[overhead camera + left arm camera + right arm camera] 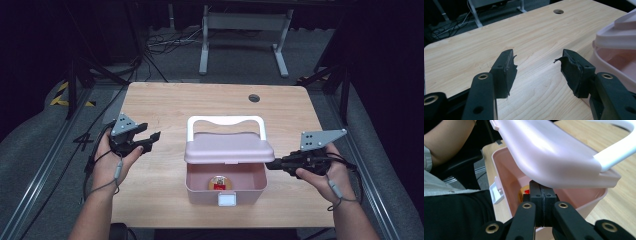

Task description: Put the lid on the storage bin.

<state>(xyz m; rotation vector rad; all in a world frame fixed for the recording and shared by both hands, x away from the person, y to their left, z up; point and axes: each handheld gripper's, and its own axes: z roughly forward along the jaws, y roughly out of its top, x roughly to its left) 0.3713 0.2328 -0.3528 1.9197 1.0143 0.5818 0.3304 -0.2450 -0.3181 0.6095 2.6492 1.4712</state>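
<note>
A pink box (197, 192) stands at the middle of the wooden table (165, 100), its lid (227, 147) tilted half up and a white handle (225, 120) behind it. Inside lies a small round yellow and red item (219, 183), also in the right gripper view as the item (524, 191). My right gripper (270, 164) is shut, its tips (542, 187) touching the lid's (554, 152) right edge from below, over the box rim (499, 167). My left gripper (152, 141) is open and holds nothing, left of the box; its jaws (537, 61) hover above bare wood beside the box (621, 57).
A white latch (226, 200) sits on the box front. A cable hole (254, 97) lies near the table's far edge. Beyond the table stand a white desk frame (245, 30) and floor cables (165, 42). A person's lap (456, 215) is close to the near edge.
</note>
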